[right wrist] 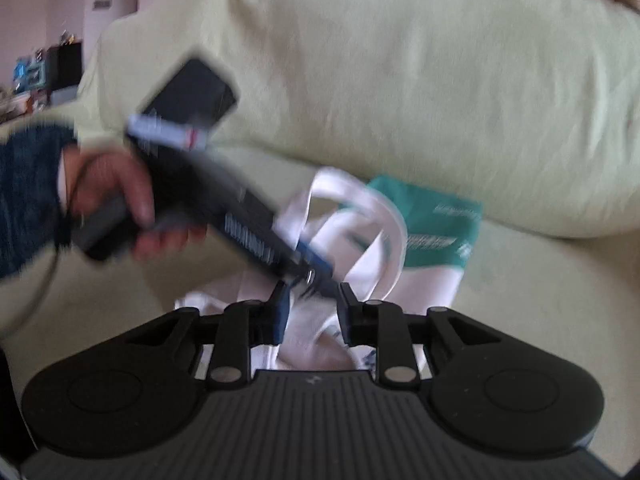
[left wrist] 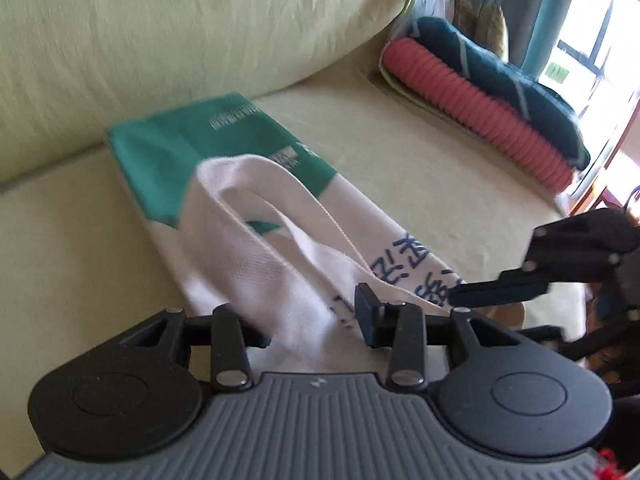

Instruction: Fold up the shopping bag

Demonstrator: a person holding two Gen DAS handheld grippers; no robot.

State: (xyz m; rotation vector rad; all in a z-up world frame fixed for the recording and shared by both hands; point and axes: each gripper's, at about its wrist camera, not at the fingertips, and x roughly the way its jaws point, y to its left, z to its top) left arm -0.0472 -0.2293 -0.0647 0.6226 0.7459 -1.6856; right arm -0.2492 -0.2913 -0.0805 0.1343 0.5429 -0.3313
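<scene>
The shopping bag (left wrist: 256,200), white canvas with a green band at its far end and blue printed characters near its near end, lies as a long narrow strip on the seat of a pale yellow-green sofa (left wrist: 420,152), its green end pointing towards the big back cushion (left wrist: 180,32). Its white handle loop (left wrist: 264,184) arches up over the white cloth, free of the seat. In the left wrist view the left gripper (left wrist: 316,316) has its jaws standing apart with white bag cloth between them; the left finger is partly hidden by the cloth, so whether anything is pinched cannot be told. In the right wrist view the right gripper (right wrist: 312,308) likewise has its jaws apart, with bunched white cloth and the handle loop rising between and beyond them, not visibly clamped. That view is blurred; it shows a hand (right wrist: 120,204) in a dark blue knitted sleeve (right wrist: 28,196) holding the left gripper's body, which slants down to the bag just ahead of the right gripper's fingers. At the far end of the sofa seat sits a stack of folded textiles, a dark teal one (left wrist: 500,84) over a pink ribbed one (left wrist: 480,112), with grey-blue curtains (left wrist: 532,4) and a bright window (left wrist: 600,52) behind.
</scene>
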